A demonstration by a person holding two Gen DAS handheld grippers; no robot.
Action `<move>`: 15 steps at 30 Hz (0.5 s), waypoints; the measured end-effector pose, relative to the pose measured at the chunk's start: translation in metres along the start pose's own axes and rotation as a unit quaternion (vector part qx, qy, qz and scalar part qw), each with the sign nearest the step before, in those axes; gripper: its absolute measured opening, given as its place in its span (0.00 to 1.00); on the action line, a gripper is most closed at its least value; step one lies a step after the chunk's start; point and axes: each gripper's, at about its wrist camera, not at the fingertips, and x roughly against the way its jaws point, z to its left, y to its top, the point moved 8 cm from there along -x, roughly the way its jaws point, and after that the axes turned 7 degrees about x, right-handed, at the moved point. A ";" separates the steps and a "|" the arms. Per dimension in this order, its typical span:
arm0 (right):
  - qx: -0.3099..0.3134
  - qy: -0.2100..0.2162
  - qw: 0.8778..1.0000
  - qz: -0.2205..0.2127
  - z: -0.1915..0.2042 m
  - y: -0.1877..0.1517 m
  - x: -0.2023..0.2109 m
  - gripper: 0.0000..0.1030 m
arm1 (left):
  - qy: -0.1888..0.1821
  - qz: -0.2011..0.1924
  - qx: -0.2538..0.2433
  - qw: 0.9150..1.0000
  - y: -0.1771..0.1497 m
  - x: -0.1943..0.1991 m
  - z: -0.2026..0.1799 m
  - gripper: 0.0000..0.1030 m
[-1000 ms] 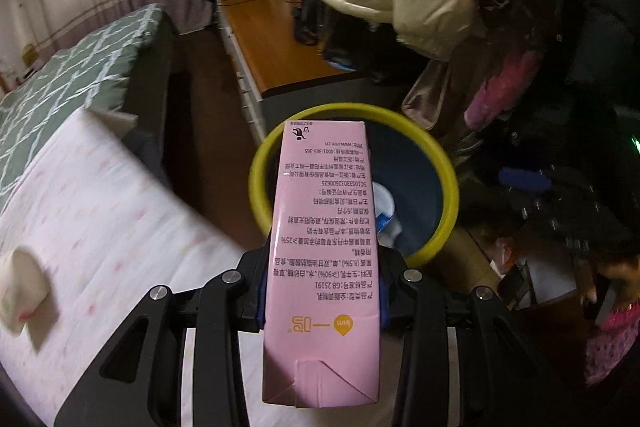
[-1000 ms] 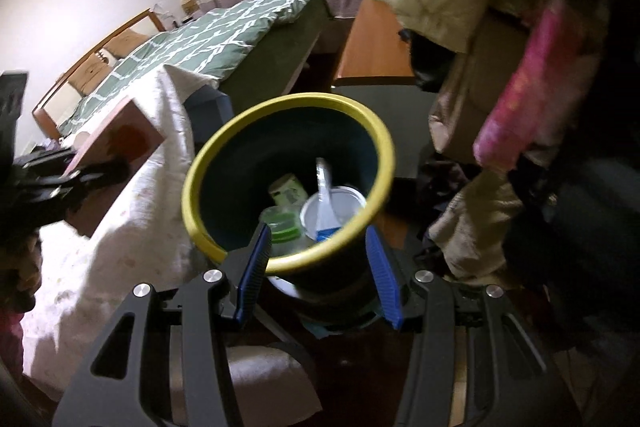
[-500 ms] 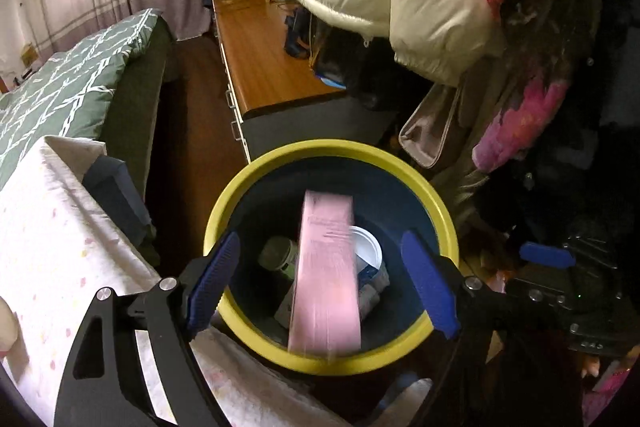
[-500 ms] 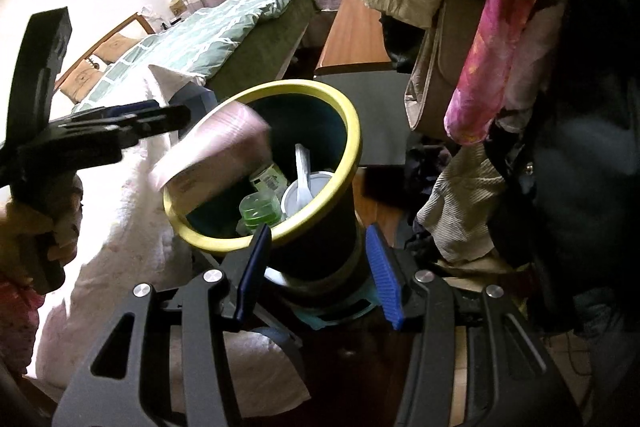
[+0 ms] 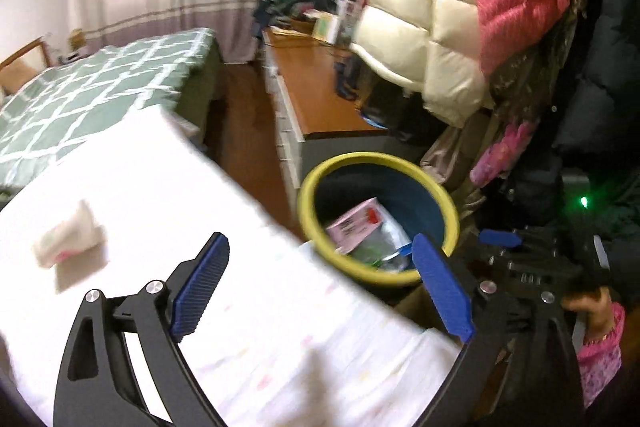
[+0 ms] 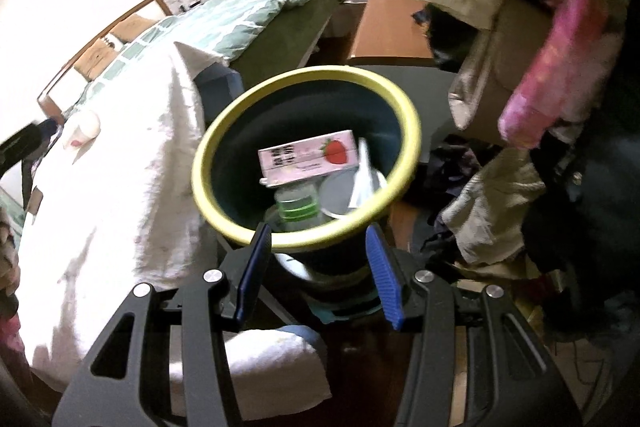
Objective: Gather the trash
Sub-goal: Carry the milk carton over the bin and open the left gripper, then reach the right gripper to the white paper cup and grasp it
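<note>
I see pink carton [image 6: 306,157] lying crosswise in bin [image 6: 412,131]; strawberry label, print unreadable | left gripper [image 5: 320,281] opening, empty | right gripper [image 6: 318,269] part-open, straddling bin, grip unclear

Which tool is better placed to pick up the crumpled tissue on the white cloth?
Left. The left tool is empty, its jaws opening, over the white cloth near the crumpled tissue. The right tool faces the bin.

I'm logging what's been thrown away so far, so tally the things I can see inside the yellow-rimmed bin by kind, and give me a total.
Pink strawberry carton: 1
Green-capped plastic bottle: 1
Round white cup or tub: 1
White plastic spoon: 1
Total visible in the bin: 4. Anything buried underneath can't be seen.
</note>
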 end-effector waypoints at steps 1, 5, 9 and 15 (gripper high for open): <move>0.005 0.002 1.000 0.000 0.006 0.002 -0.001 0.46 | 0.011 -0.005 0.006 1.000 -0.004 0.010 0.012 0.89; 0.028 0.014 1.000 0.000 0.035 0.011 -0.006 0.46 | 0.059 -0.024 0.037 0.997 -0.030 0.054 0.073 0.90; 0.056 0.026 0.998 0.002 0.068 0.023 -0.012 0.46 | 0.098 -0.037 0.076 0.992 -0.056 0.089 0.135 0.90; 0.107 0.055 0.993 0.003 0.133 0.046 -0.023 0.46 | 0.138 -0.062 0.129 0.980 -0.090 0.129 0.215 0.90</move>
